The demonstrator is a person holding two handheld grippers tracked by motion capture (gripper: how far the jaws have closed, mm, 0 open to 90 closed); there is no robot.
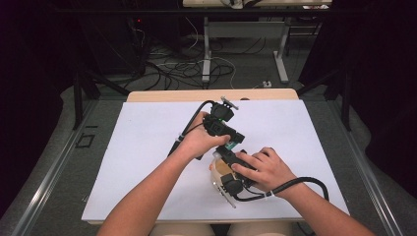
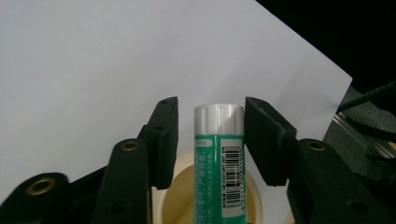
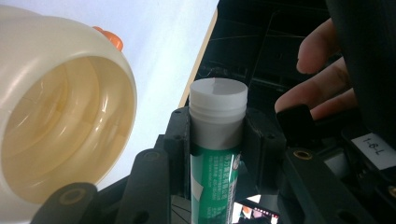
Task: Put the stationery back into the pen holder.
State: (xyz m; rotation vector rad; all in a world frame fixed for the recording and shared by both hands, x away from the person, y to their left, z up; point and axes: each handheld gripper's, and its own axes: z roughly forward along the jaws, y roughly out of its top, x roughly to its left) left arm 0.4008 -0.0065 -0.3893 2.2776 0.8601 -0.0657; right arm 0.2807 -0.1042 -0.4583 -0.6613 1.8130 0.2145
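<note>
A green glue stick (image 1: 230, 145) is at the middle of the white sheet, between my two grippers. In the right gripper view my right gripper (image 3: 217, 114) is shut on the glue stick (image 3: 215, 186), whose white end rises past the jaws. In the left gripper view the stick's silver end (image 2: 219, 119) stands between the jaws of my left gripper (image 2: 211, 102), with a clear gap on the left side. From above, my left gripper (image 1: 235, 140) comes in from the far side and my right gripper (image 1: 226, 152) from the near side.
A cream plastic cup (image 1: 216, 169) lies on its side beside the right gripper, its mouth wide in the right gripper view (image 3: 65, 116), with an orange piece (image 3: 111, 39) behind it. The white sheet (image 1: 147, 147) covers the table. A person's fingers (image 3: 322, 60) hover on the right.
</note>
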